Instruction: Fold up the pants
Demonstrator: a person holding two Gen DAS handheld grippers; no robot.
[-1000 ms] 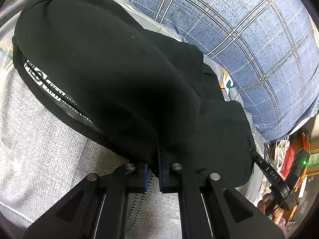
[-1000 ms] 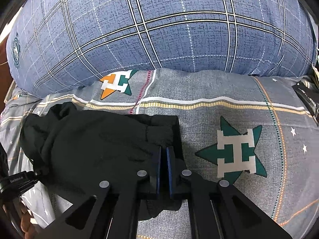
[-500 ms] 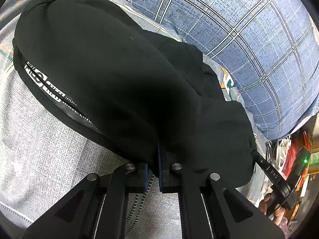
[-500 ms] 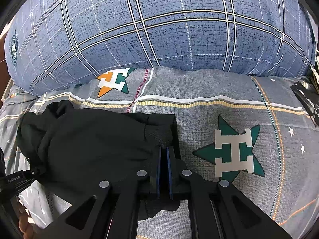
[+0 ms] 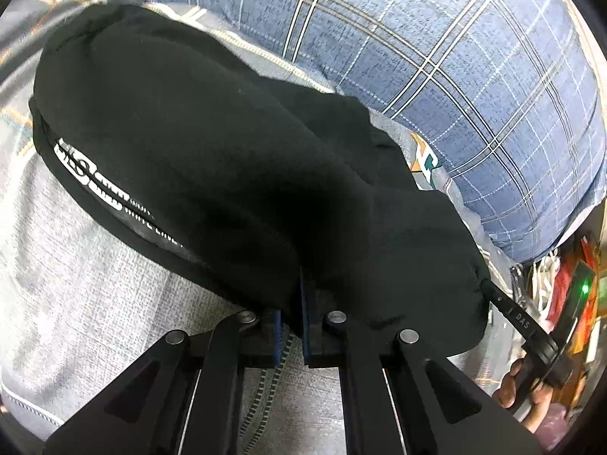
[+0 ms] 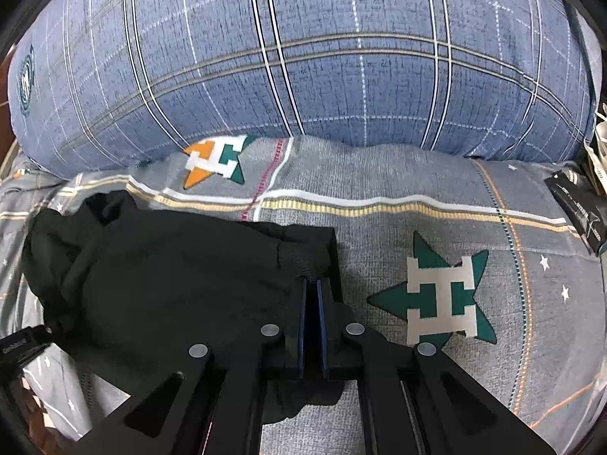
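Note:
The black pants (image 5: 212, 159) lie bunched on the grey patterned bed sheet (image 5: 64, 273), with white lettering along one edge. My left gripper (image 5: 294, 303) is shut on the near edge of the fabric, which drapes over its fingertips. In the right wrist view the pants (image 6: 170, 280) lie at the left, and my right gripper (image 6: 312, 303) is shut on their right corner. The other gripper shows at the far right of the left wrist view (image 5: 531, 333) and at the left edge of the right wrist view (image 6: 19, 345).
A big blue plaid pillow (image 6: 303, 60) lies across the back of the bed, also in the left wrist view (image 5: 455, 57). The sheet (image 6: 436, 227) has green star prints. A black tag (image 6: 576, 208) lies at the right edge. Clutter (image 5: 569, 284) sits beside the bed.
Both grippers keep their hold on the pants and have shifted slightly; the fabric has moved a little towards the pillow.

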